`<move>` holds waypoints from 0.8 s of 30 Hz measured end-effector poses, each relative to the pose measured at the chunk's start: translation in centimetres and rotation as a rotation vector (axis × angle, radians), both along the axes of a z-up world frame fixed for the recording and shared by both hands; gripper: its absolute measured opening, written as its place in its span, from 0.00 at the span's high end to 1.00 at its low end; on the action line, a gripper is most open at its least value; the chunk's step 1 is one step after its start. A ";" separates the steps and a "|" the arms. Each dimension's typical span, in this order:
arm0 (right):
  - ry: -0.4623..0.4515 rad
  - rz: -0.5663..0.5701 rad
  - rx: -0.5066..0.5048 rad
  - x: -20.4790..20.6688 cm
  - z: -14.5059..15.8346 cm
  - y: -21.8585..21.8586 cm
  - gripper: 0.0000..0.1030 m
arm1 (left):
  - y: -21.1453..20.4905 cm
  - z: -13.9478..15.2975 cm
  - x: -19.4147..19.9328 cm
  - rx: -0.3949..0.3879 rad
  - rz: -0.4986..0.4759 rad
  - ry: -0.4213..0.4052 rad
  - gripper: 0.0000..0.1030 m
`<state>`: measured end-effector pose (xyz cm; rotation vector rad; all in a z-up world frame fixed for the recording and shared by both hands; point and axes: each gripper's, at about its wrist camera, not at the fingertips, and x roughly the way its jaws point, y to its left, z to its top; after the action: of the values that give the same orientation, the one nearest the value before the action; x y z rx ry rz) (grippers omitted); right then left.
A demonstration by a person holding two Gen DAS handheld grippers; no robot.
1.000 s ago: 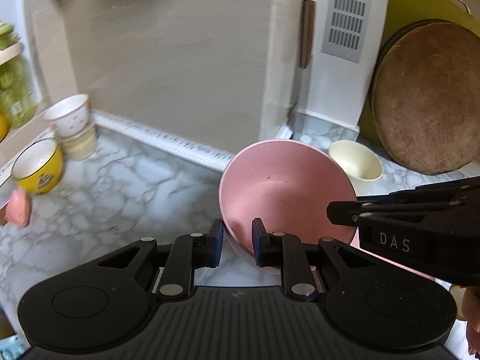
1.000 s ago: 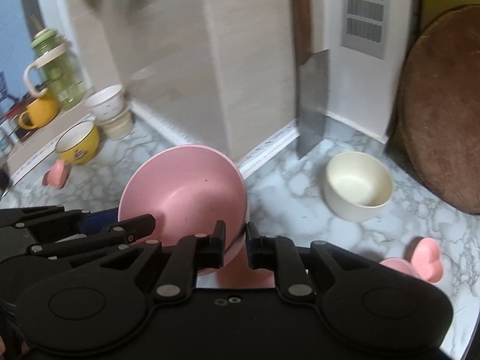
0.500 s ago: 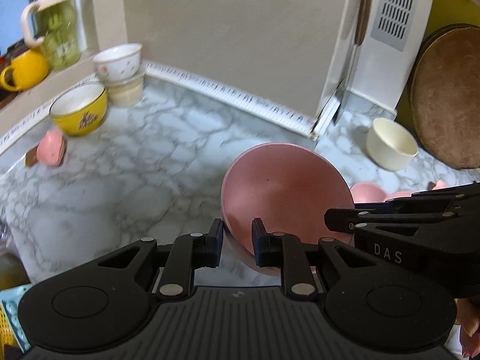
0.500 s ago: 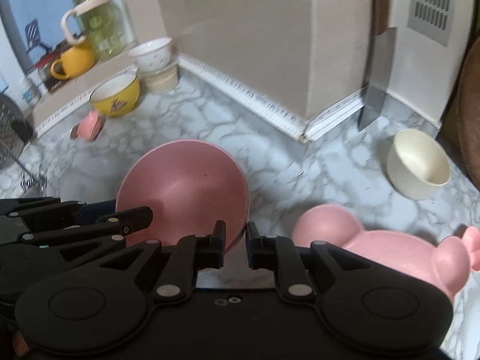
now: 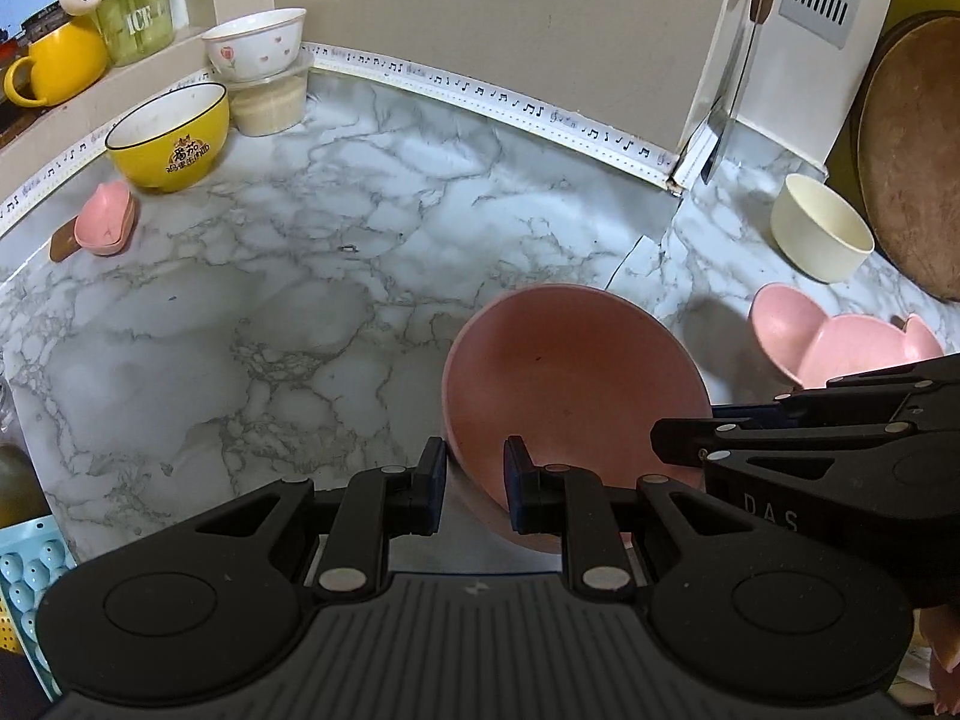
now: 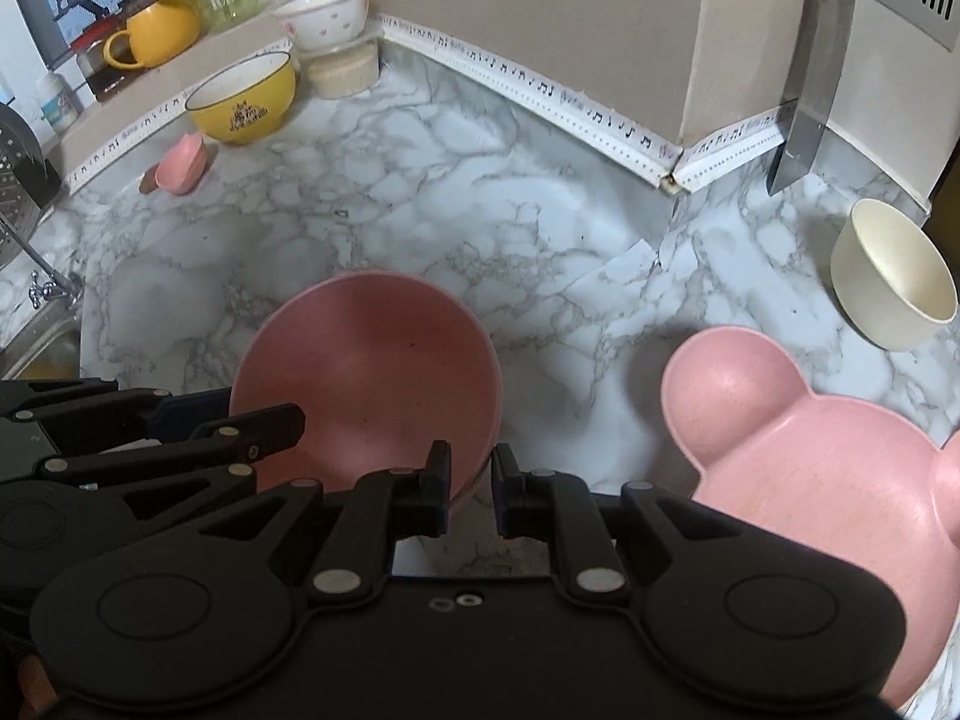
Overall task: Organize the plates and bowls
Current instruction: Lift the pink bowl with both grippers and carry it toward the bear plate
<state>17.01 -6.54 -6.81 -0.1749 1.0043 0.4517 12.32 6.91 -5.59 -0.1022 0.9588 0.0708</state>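
Observation:
A large pink bowl (image 5: 570, 384) is held tilted above the marble counter. My left gripper (image 5: 474, 483) is shut on its left rim. My right gripper (image 6: 470, 483) is shut on its right rim; the bowl also shows in the right wrist view (image 6: 372, 384). A pink bear-shaped plate (image 6: 822, 468) lies on the counter to the right, also in the left wrist view (image 5: 840, 348). A cream bowl (image 6: 894, 276) stands beyond the plate.
A yellow bowl (image 5: 171, 144), a small pink dish (image 5: 105, 222) and a white flowered bowl stacked on a container (image 5: 258, 48) stand at the back left. A cleaver (image 6: 810, 96) hangs on the wall. A round wooden board (image 5: 912, 150) leans at the right. A sink tap (image 6: 48, 285) is at the left.
Both grippers carried the pink bowl back and left, away from the wall corner. The bear-shaped plate, which was under the bowl, now lies uncovered on the right.

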 end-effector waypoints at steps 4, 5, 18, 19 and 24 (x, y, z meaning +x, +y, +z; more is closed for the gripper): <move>0.011 -0.004 -0.003 0.2 -0.4 0.0 0.87 | 0.2 -0.8 0.2 -0.013 0.004 0.019 0.81; 0.010 -0.004 -0.005 0.2 -0.4 0.1 0.87 | 0.3 -0.9 0.2 -0.017 0.006 0.024 0.81; 0.022 -0.011 -0.005 0.6 -0.8 0.2 0.87 | 0.3 -1.3 0.3 -0.026 0.006 0.032 0.81; 0.023 -0.011 -0.005 0.7 -0.8 0.2 0.87 | 0.3 -1.4 0.3 -0.028 0.005 0.032 0.81; 0.035 -0.012 0.006 0.8 -0.9 0.0 0.87 | 0.8 -1.2 0.3 -0.047 0.017 0.024 0.81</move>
<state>17.77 -6.56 -7.69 -0.1560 1.0380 0.4475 12.65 7.67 -6.79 -0.1528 0.9843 0.0653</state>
